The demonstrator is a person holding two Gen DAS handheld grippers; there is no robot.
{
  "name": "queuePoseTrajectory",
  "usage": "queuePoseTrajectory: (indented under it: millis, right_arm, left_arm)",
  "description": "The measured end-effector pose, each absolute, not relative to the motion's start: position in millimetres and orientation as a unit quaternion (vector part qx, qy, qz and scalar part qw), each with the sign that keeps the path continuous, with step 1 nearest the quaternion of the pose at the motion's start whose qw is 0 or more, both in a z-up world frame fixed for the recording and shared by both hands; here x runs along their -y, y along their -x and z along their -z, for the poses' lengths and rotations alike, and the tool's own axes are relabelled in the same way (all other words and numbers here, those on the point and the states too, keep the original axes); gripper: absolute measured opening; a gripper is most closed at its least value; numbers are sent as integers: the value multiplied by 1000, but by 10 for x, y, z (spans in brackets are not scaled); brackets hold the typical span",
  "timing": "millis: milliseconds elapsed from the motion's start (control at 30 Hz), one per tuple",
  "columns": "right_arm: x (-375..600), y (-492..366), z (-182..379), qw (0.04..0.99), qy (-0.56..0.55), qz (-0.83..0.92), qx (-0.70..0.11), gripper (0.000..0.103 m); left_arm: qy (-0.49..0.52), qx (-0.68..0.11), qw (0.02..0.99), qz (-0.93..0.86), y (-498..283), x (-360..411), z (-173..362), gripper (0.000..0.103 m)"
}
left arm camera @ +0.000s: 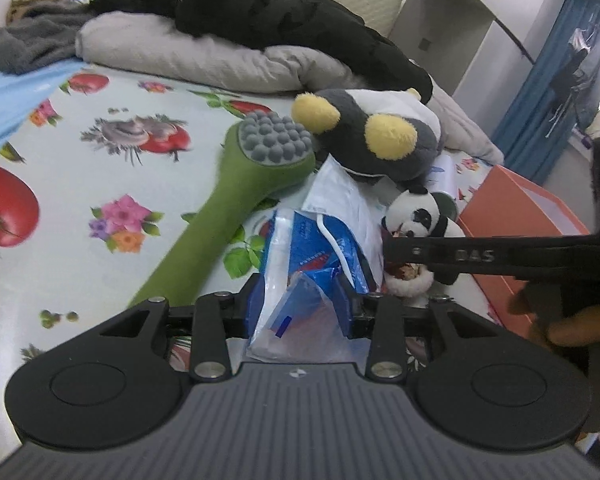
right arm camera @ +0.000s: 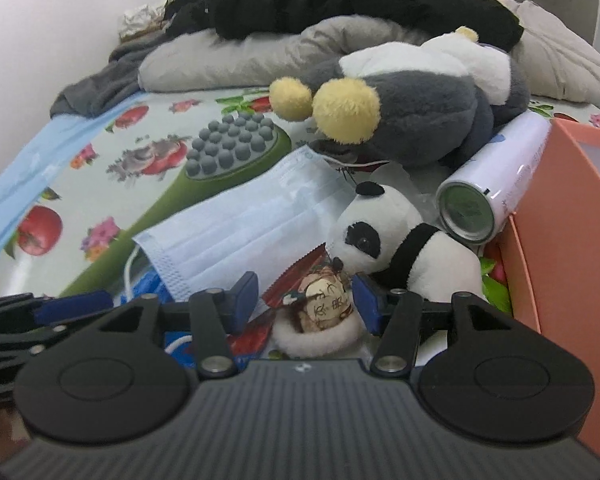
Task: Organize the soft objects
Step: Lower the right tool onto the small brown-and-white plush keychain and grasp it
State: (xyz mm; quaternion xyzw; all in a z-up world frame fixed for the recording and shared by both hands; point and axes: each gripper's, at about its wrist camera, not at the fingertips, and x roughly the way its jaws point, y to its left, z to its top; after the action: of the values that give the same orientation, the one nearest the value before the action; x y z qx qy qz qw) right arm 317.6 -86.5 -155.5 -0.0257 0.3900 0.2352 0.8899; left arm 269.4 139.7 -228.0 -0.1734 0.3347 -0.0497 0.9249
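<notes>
A small panda plush lies on the flowered bed sheet, also in the left wrist view. Below it lies a small doll with a white fur rim. My right gripper is open, its blue pads on either side of the doll, right pad touching the panda. A blue face mask lies to the left. A grey, white and yellow plush lies behind. My left gripper is closed around a blue and white plastic packet.
A green massage hammer with grey knobs lies on the sheet. A white spray can rests beside an orange box at the right. Grey pillow and black clothes lie at the back.
</notes>
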Motion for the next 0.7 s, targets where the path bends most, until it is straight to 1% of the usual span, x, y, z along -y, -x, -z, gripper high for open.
queuePoseTrajectory:
  millis: [133, 200, 333, 500, 700]
  right_arm:
    - [788, -3221, 1652, 884, 52, -232, -402, 54]
    - [771, -3215, 1689, 882, 61, -234, -404, 55]
    - [836, -3233, 1698, 880, 38, -233, -412, 48]
    - [872, -3213, 1672, 878, 33, -235, -415, 43]
    - [964, -3154, 1622, 880, 21, -230, -416, 41]
  left_arm:
    - [188, -344, 917, 68, -2723, -1423, 2329, 43]
    - [187, -346, 916, 83, -2730, -1401, 2330, 43]
    - [179, -354, 912, 105, -2741, -1320, 2356, 42]
    - [183, -364, 904, 130, -2744, -1247, 2402, 42]
    - [219, -371, 886, 171, -2675, -1210, 2490, 42]
